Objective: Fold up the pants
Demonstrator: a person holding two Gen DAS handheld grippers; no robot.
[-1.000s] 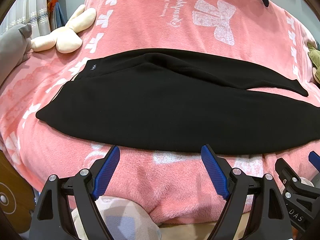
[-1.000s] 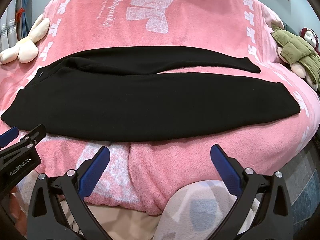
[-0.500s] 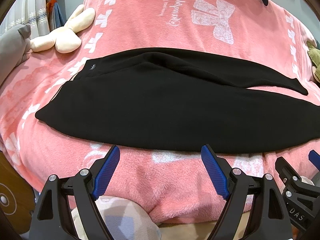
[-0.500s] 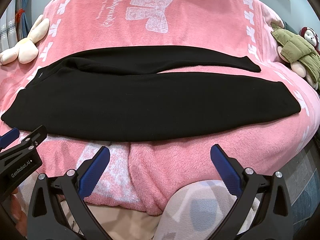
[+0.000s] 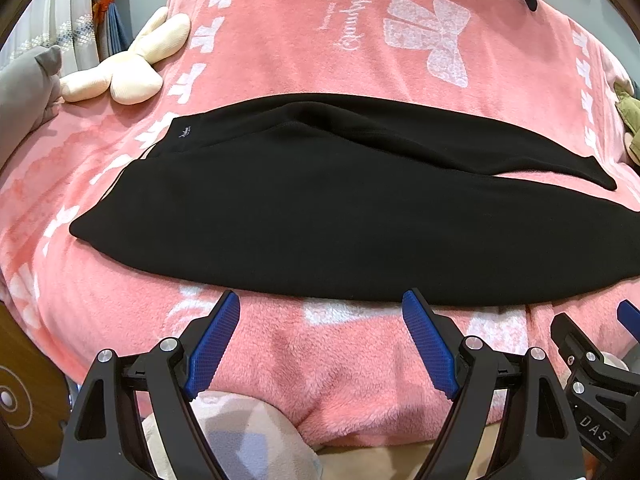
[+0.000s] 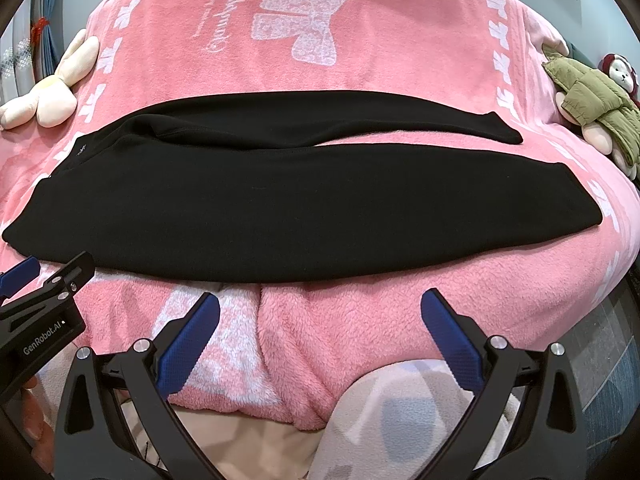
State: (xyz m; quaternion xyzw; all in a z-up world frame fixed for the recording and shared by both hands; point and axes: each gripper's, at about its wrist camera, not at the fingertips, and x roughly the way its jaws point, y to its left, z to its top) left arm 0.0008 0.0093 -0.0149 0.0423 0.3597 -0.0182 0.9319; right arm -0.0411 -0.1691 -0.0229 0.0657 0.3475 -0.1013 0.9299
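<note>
Black pants point(image 5: 340, 216) lie flat across a pink blanket point(image 5: 320, 368) on the bed, waistband to the left, legs running right, far leg angled off from the near one. Left view: left tool point(image 5: 320, 338) hangs just short of the near hem, blue pads spread wide, gripping nothing; cream plush toy point(image 5: 128, 68) at far left. Right view: right tool point(image 6: 320, 338) likewise spread and empty, near the blanket edge; pants point(image 6: 224, 208) ahead; green-jacketed doll point(image 6: 592, 100) at right.
</note>
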